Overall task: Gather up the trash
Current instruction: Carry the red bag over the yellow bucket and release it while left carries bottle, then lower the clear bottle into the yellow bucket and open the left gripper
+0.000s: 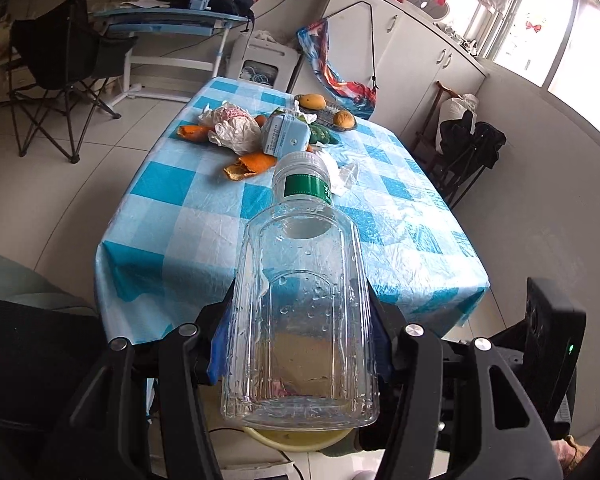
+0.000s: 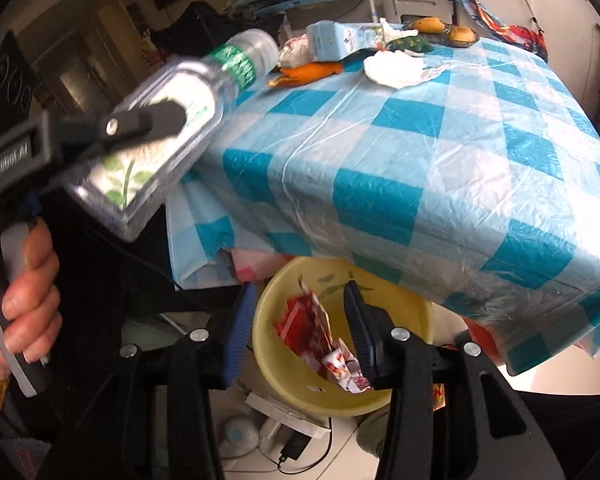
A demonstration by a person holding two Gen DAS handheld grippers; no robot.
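L gripper clamped on bottle, R gripper apart over the bin.

L gripper (image 1: 302, 344) had its pads pressed on both sides of a clear plastic bottle (image 1: 304, 312), green label at the neck, cap pointing toward the table (image 1: 172, 216) w/ the blue-white check cloth; in the right wrist view a hand (image 2: 16, 300) gripped that tool's handle. R gripper (image 2: 298, 332) stood w/ fingers apart, nothing pinched btwn them, above a yellow bin (image 2: 416, 316) on the floor just beside the table edge. A red-and-white wrapper (image 2: 320, 340) lay inside the bin. Still on the table's far end: orange peel (image 1: 248, 166), crumpled tissue (image 2: 396, 68), a light-blue carton (image 1: 286, 136).
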